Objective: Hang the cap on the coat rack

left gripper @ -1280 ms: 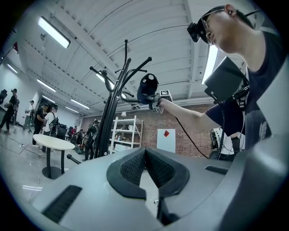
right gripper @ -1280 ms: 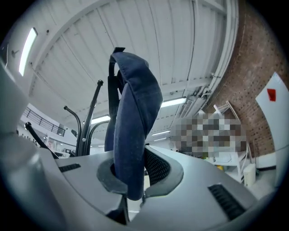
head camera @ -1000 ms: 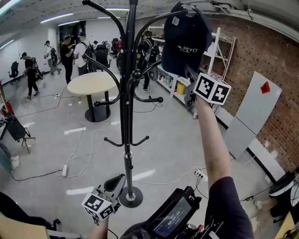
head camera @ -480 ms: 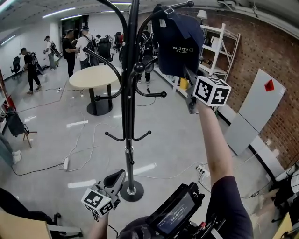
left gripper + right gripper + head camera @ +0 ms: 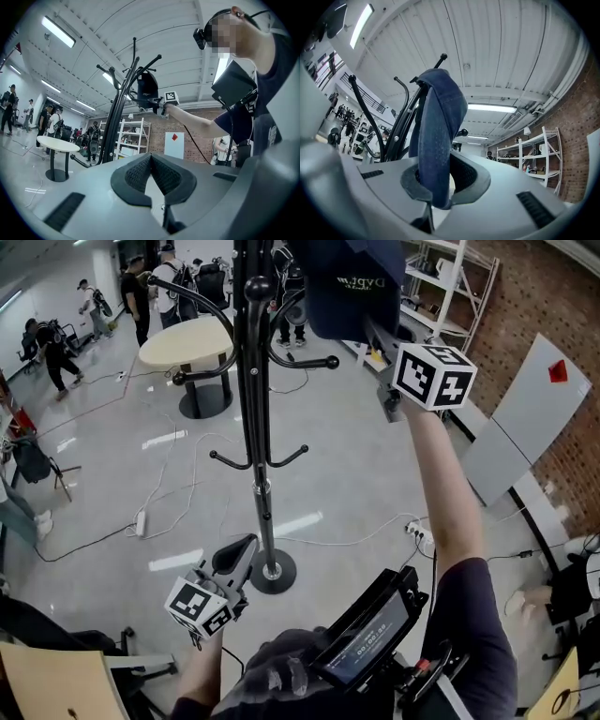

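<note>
Right tool (image 5: 436,182) is up high, jaws pinched nearly together on a fold of the dark blue cap (image 5: 439,124), so I have the cap firmly and it hangs against the upper arms of the coat rack (image 5: 251,381). From the right gripper view one hook tip (image 5: 443,57) pokes up just above the crown, but I cannot tell whether the cap is over any hook yet. To do this well, I reckon I want the open underside of the cap lifted clear above that tip, then lowered so the hook sits inside the crown before the jaws let go. Releasing with the fabric merely leaning on the curved arm would likely let it slide off. I would also come in gently, since a tall thin pole on a small round base looks easy to nudge. Left tool (image 5: 234,559) is low by the rack's base, jaws closed together with nothing between them; it could steady the pole if needed. Below me is a glossy grey floor (image 5: 366,474) with white cables (image 5: 178,512) trailing across it and a power strip (image 5: 417,532) near the arm. A round table (image 5: 183,343) stands behind the rack, people (image 5: 141,282) gather at the far end, and white shelves (image 5: 441,282) and a pale panel (image 5: 525,418) stand along the brick wall (image 5: 562,306) on the right.
</note>
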Motion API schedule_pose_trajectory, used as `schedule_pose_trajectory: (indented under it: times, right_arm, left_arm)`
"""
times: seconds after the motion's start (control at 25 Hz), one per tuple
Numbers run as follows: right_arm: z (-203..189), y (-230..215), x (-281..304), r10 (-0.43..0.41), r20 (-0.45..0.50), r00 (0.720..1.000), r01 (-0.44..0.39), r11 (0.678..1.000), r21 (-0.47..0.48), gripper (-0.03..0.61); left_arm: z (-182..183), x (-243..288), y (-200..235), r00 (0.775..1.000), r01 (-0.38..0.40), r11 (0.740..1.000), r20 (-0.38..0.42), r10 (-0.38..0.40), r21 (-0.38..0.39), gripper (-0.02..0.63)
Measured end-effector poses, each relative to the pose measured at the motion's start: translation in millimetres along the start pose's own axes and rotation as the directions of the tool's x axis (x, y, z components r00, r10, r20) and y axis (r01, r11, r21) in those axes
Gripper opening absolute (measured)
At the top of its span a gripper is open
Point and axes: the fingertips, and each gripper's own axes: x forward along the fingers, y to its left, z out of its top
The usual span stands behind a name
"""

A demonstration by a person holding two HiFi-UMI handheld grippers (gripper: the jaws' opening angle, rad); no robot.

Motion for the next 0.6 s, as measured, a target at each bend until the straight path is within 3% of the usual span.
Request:
schedule_pose_trajectory:
  times: [0.44,0.6]
  right_arm:
    - [-20.0,32.7,-3.9,0.063,0.014,0.998,-0.063,0.998,0.016,0.029]
    - [-22.0,37.2,2.5,0.064,0.004,0.998,-0.064,0.997,-0.041,0.029]
  left_arm:
    - [-2.4,2.3,6.1,1.0,-0.012,1.0,-0.005,0.012,0.011,0.006]
    - [-2.8,-2.3,8.7,0.999,-0.042,0.999,0.0,0.042,-0.001,0.006]
